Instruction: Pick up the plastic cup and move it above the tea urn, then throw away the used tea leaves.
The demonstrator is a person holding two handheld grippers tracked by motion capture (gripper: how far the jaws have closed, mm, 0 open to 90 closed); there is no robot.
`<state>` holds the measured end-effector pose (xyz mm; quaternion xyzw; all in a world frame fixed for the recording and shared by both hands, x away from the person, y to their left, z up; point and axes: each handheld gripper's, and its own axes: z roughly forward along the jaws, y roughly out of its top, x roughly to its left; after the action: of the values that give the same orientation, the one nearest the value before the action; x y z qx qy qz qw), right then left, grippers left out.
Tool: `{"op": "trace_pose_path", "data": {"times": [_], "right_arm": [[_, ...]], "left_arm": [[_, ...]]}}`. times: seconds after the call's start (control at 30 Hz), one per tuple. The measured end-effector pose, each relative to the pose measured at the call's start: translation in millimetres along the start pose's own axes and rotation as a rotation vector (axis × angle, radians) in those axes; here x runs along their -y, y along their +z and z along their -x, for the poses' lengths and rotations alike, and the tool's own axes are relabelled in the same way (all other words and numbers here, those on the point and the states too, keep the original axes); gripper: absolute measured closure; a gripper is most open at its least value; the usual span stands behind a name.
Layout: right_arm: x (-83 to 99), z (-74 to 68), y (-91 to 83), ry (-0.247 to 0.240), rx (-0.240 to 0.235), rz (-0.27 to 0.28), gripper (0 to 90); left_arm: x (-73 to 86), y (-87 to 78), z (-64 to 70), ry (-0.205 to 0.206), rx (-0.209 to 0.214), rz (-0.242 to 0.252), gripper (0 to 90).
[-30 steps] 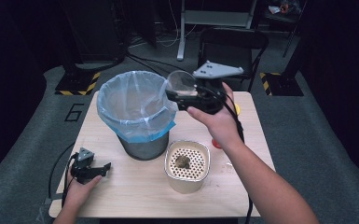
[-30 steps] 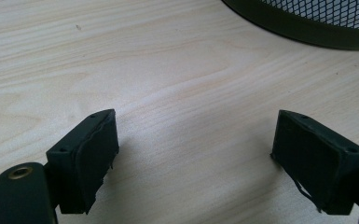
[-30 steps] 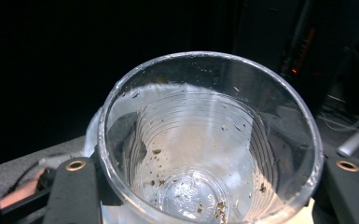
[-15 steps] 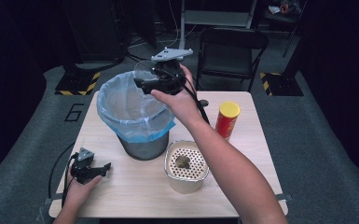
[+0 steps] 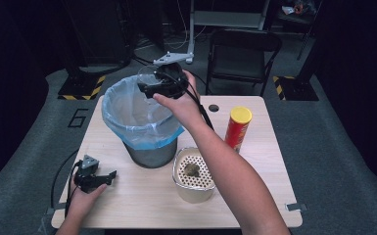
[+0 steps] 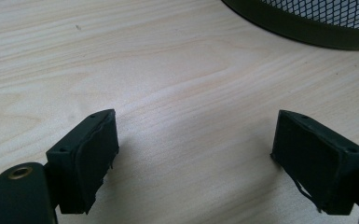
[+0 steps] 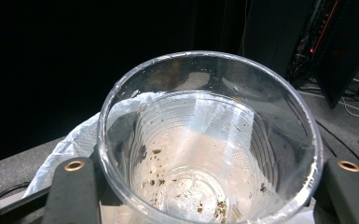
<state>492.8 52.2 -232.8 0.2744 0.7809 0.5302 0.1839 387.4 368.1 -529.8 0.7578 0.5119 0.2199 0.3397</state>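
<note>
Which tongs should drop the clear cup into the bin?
Right. The right tongs already grip the clear cup over the lined bin; the left tongs sit open and empty on the table.

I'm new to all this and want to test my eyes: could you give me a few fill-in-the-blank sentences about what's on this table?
1. The right claw grips a clear plastic ____.
2. The bin is lined with a ____ bag.
3. The left claw, with its jaws apart, holds ____.
4. The red can has a ____ lid.

Missing words: cup; blue; nothing; yellow
</note>
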Motion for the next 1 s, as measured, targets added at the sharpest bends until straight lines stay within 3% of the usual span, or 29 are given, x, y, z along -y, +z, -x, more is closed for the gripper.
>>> {"op": "trace_pose_path", "data": {"times": [0.17, 0.23, 0.27, 0.43, 0.5, 0.73, 0.9, 1.0], "right_arm": [[2.0, 0.3, 10.0, 0.013, -0.009, -0.020, 31.6], [4.2, -1.0, 17.7, 0.031, -0.021, -0.057, 26.5], [6.7, -4.2, 23.0, 0.049, -0.029, -0.083, 19.3], [9.2, -8.1, 26.5, 0.035, -0.024, -0.080, 14.0], [8.1, -5.2, 24.0, 0.049, -0.025, -0.058, 13.7], [6.9, -3.1, 20.5, 0.039, -0.019, -0.055, 13.8], [7.9, -4.4, 3.3, 0.008, -0.006, -0.030, 15.6], [9.3, -3.8, -6.3, 0.010, -0.003, -0.041, 16.4]], "left_arm": [[0.0, 0.0, 0.0, 0.000, 0.000, 0.000, 13.8], [0.0, 0.0, 0.0, 0.000, 0.000, 0.000, 13.9], [0.1, 0.0, -0.1, -0.001, 0.001, 0.001, 13.9], [0.1, -0.2, -0.1, 0.001, 0.001, -0.001, 13.9], [0.5, 0.4, 0.4, -0.009, 0.003, 0.007, 14.0], [0.1, -0.2, -0.2, 0.001, 0.001, 0.000, 13.9], [0.8, -0.2, 1.1, -0.002, -0.001, 0.004, 13.8], [1.1, 0.2, 1.4, -0.002, -0.004, 0.010, 13.8]]}}
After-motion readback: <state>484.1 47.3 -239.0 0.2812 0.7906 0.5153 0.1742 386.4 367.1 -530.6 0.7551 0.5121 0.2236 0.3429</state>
